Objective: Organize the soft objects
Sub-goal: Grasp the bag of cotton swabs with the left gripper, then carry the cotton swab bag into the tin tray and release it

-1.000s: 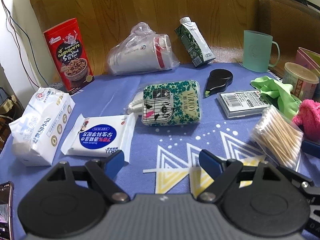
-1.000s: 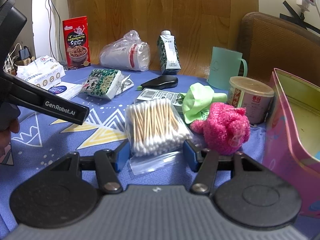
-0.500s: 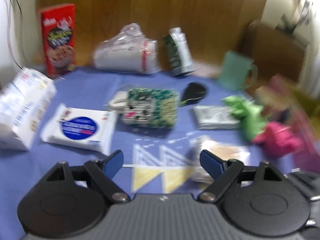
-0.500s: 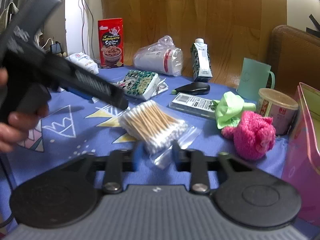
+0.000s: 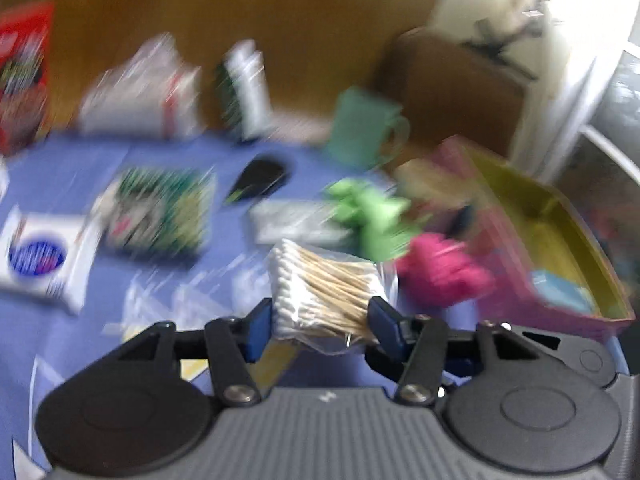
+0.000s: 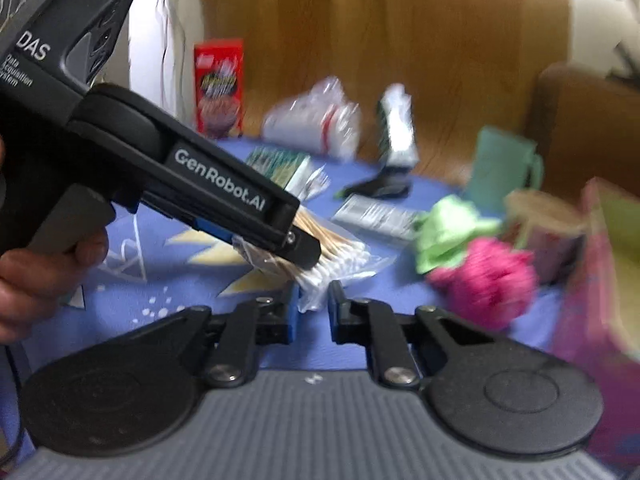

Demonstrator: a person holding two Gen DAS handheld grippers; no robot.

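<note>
Desk [image 5: 224,152] covered by a blue-violet cloth with white and yellow triangle print; both views smeared by motion. Behind it a wooden panel [image 6: 400,40], pale wall at left with cables hanging, a brown chair back [image 6: 592,120] at far right. Bag of cotton swabs [image 5: 324,284] sits near centre: left tongs [image 5: 320,320] have just been closing and now clamp the swab bundle from both sides; right tongs [image 6: 313,307] have just been closing too, nearly together, pinching the clear plastic edge of the same bag. In the right wrist view the left tongs reach in from the left, a hand [image 6: 36,268] on the grip. Right of the bag: pink fluffy item [image 6: 488,280], green cloth [image 6: 448,228] just beyond it, then a round tub [image 6: 544,220] and a pink box with yellow inside [image 5: 552,248] at the near-right edge. Far row along the panel: red box [image 6: 218,84], bagged white roll [image 6: 316,120], green carton [image 6: 396,128], mint mug [image 6: 504,164]. Mid desk: black oval object [image 5: 260,176], flat barcode-labelled case [image 6: 376,216], green patterned pack [image 5: 160,208], white wipes pack with blue label [image 5: 40,256] at left.
</note>
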